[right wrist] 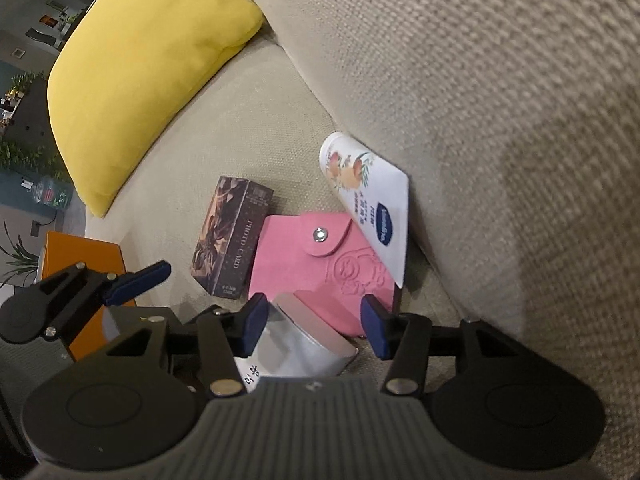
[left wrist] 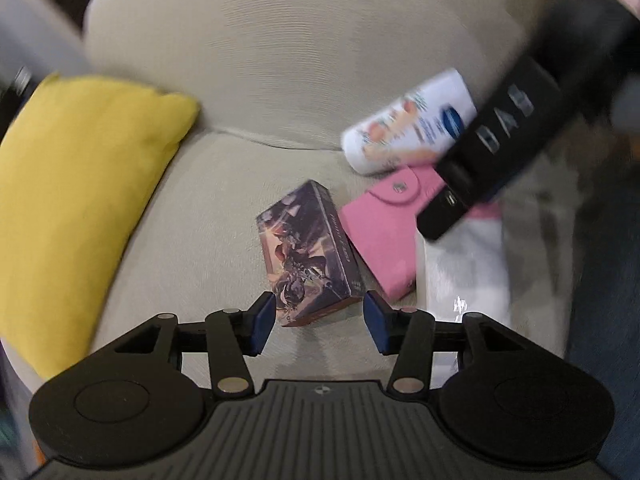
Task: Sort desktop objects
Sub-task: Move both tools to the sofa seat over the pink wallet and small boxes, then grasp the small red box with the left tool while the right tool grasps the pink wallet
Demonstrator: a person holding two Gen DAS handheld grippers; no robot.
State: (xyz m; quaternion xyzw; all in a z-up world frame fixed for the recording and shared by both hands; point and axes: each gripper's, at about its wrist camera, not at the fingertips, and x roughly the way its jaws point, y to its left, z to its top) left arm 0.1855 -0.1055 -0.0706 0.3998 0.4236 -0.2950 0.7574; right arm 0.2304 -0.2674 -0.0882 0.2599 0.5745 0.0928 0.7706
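One dark box (right wrist: 232,240) reads "PHOTO CARD" along its side.

Each gripper is matte black plastic: the left gripper (left wrist: 320,322) and right gripper (right wrist: 313,326) carry navy-blue rubber pads on short fingers, silver pivot screws behind them, round discs either side, and a ribbed grey housing at the rear.

A beige woven sofa (right wrist: 500,100) fills both views, with a yellow cushion (right wrist: 152,68) at its far end. Potted plants (right wrist: 18,256) stand on the floor beyond.
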